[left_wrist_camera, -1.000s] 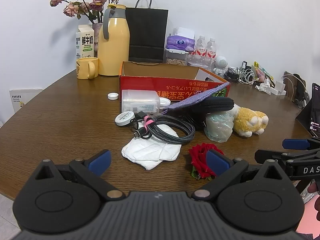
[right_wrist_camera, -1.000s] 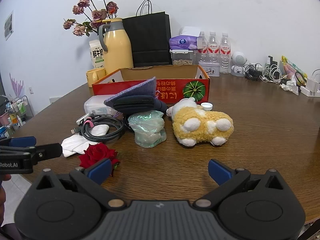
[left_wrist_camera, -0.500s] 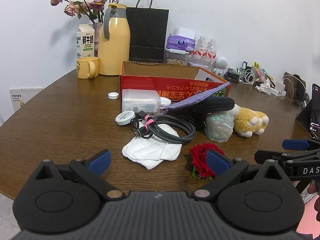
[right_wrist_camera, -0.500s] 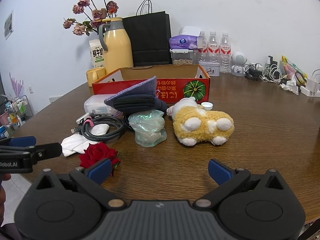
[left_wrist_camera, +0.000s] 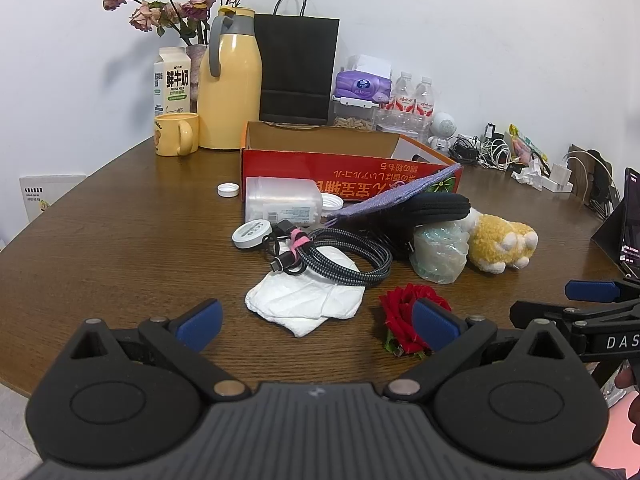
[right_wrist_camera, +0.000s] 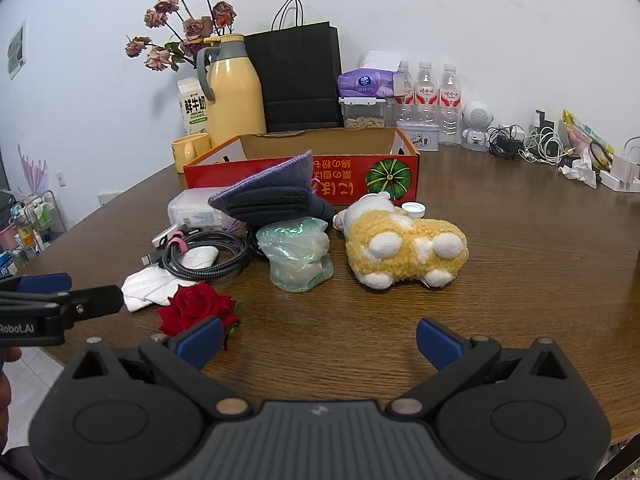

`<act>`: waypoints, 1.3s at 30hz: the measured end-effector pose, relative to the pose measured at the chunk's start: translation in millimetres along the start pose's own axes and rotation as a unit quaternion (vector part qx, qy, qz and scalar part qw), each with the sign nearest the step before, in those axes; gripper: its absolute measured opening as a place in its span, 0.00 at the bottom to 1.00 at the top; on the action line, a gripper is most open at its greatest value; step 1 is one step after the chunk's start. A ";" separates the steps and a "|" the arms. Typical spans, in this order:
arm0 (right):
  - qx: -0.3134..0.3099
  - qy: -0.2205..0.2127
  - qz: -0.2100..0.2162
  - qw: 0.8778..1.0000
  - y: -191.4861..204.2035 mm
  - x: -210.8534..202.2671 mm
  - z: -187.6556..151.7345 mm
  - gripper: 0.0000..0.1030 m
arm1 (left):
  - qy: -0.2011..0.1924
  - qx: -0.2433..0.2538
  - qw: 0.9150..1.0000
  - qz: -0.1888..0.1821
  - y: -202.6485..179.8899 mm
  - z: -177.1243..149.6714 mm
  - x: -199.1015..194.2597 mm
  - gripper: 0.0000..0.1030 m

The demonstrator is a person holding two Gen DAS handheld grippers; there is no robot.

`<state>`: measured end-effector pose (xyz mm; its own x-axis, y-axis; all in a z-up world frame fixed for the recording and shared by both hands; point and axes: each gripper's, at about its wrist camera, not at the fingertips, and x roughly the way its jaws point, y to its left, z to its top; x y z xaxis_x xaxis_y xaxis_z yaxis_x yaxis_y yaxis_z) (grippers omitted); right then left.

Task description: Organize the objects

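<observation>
Nothing had moved since earlier: left claw (left_wrist_camera: 316, 318) and right claw (right_wrist_camera: 318, 338) hovered wide open and empty, clutter ahead of them on the worktop (right_wrist_camera: 520, 248), red box (right_wrist_camera: 320, 176) beyond awaiting filling.

Brown wooden table (left_wrist_camera: 120, 240), plain white wall (left_wrist_camera: 480, 20).

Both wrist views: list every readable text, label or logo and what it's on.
"鲜牛奶" and "FRESH MILK": milk carton.
"DAS": right gripper, cut off by the frame edge.
"Robot.AI": left gripper, cut off by the frame edge.
Yellow characters, upside down: red cardboard box; not reliably readable.
Purple tissue pack, water bottles, clear plastic box: labels too small to read.
</observation>
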<state>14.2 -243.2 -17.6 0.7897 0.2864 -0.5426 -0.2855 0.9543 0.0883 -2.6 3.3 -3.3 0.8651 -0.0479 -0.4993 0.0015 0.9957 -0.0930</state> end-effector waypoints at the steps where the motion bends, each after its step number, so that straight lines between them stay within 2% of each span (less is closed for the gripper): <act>1: 0.000 0.000 0.000 1.000 0.0 0.0 0.0 1.00 | 0.000 0.000 1.000 0.000 0.0 0.1 0.0 1.00; 28: -0.004 0.002 0.001 1.000 2.4 1.1 -3.9 1.00 | -0.001 -0.002 1.000 0.000 1.0 -1.1 -0.2 1.00; 39: -0.037 0.014 0.033 0.999 19.5 9.5 -0.3 1.00 | -0.003 -0.024 1.000 0.009 20.3 -3.0 -1.8 1.00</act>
<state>15.9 -221.9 -21.3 0.7528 0.3446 -0.5609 -0.3761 0.9244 0.0631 -5.7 23.3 -6.9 0.8675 -0.0303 -0.4964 -0.0374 0.9914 -0.1258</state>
